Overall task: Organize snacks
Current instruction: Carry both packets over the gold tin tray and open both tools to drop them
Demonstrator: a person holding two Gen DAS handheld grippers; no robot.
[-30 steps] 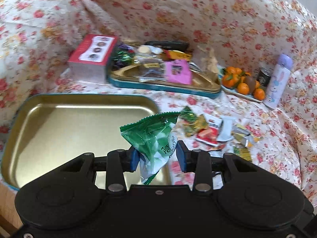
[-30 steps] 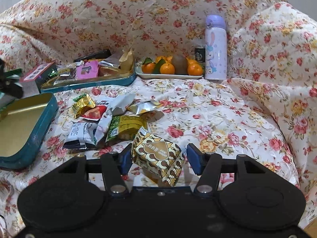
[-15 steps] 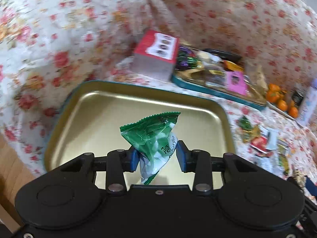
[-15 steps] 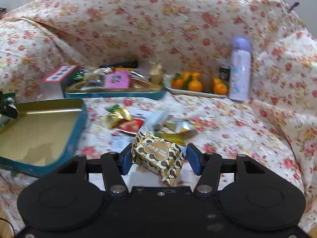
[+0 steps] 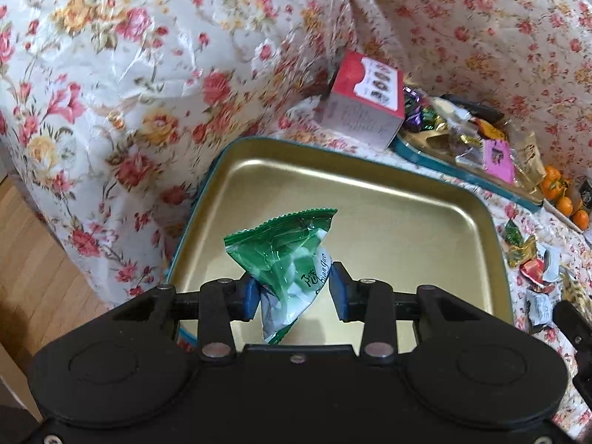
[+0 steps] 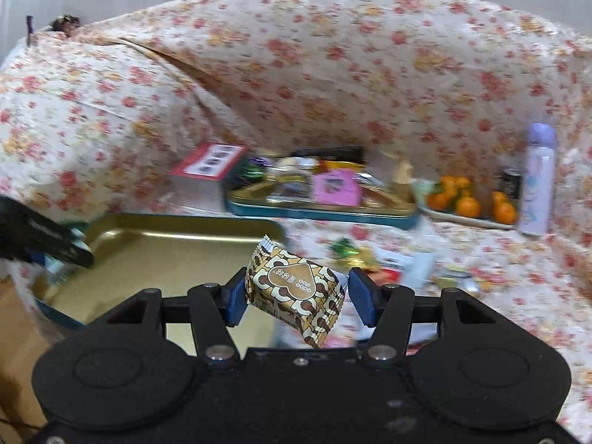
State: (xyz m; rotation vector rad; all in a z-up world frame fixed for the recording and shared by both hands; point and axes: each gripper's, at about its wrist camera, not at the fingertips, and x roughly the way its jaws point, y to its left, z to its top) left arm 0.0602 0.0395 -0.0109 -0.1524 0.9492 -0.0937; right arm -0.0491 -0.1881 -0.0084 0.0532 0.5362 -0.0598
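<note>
My left gripper [image 5: 294, 292] is shut on a green snack packet [image 5: 286, 255] and holds it above the near part of an empty gold tin tray with a teal rim [image 5: 388, 199]. My right gripper [image 6: 296, 298] is shut on a brown and gold patterned snack packet [image 6: 296, 288], held above the right edge of the same tray [image 6: 166, 248]. The left gripper shows at the left edge of the right wrist view [image 6: 40, 238]. Several loose snack packets [image 5: 532, 270] lie on the floral cloth right of the tray.
A second tin tray [image 6: 322, 203] full of snacks stands behind, with a red and white box [image 5: 366, 100] at its left. A plate of oranges [image 6: 470, 203] and a lilac bottle [image 6: 536, 181] stand at the back right. Floral sofa cushions rise all around. Wooden floor [image 5: 33, 259] lies left.
Both grippers have moved left toward the gold tray, each still holding its packet. The left one now hangs over the tray's near part; the right one has reached its right edge.
</note>
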